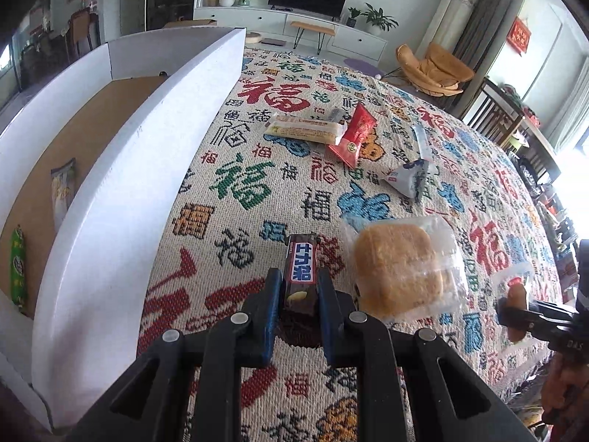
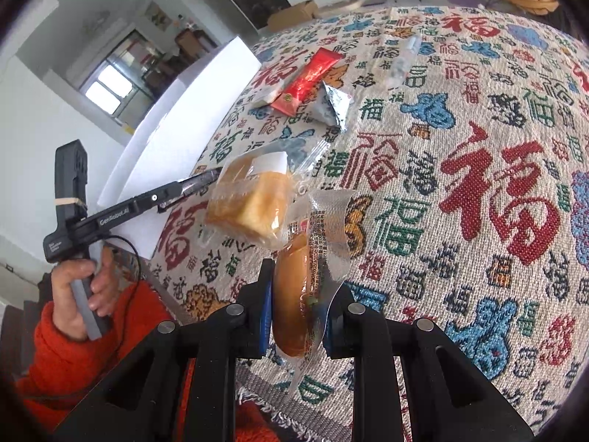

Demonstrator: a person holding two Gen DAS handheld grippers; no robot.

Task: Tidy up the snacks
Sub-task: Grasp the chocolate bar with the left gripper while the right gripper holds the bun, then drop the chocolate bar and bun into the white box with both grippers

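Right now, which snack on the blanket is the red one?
The shiny red packet, lying beside the long cream-coloured bar. The other loose snacks are silver, clear or golden.

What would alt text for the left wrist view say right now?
The left claw grips a brown chocolate bar above a patterned tablecloth, beside a white box holding two snack packets. A wrapped bread, a red packet and other snacks lie ahead; the right claw holds a bun at the right edge.

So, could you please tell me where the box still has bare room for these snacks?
The white box has open brown floor at its far end, beyond the pale packet and green packet. On the cloth, the bread crowds the left claw.
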